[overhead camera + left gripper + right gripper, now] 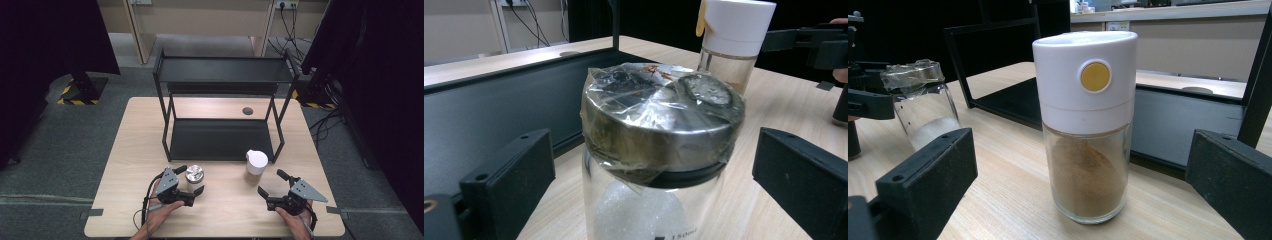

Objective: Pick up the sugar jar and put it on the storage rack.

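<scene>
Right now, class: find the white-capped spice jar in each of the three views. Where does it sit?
High view: white-capped spice jar stands right of centre, before the black shelf rack.
Left gripper view: top right, behind the metal-lidded jar.
Right gripper view: centre, between open jaws.
Shared landmark: the rack.

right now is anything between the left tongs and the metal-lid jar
Nothing visible. The jar already sits between the open jaws of the left tongs, with clear gaps on both sides and no pad touching the glass. The white-cap shaker stands apart to the side, in front of the right tongs.
</scene>
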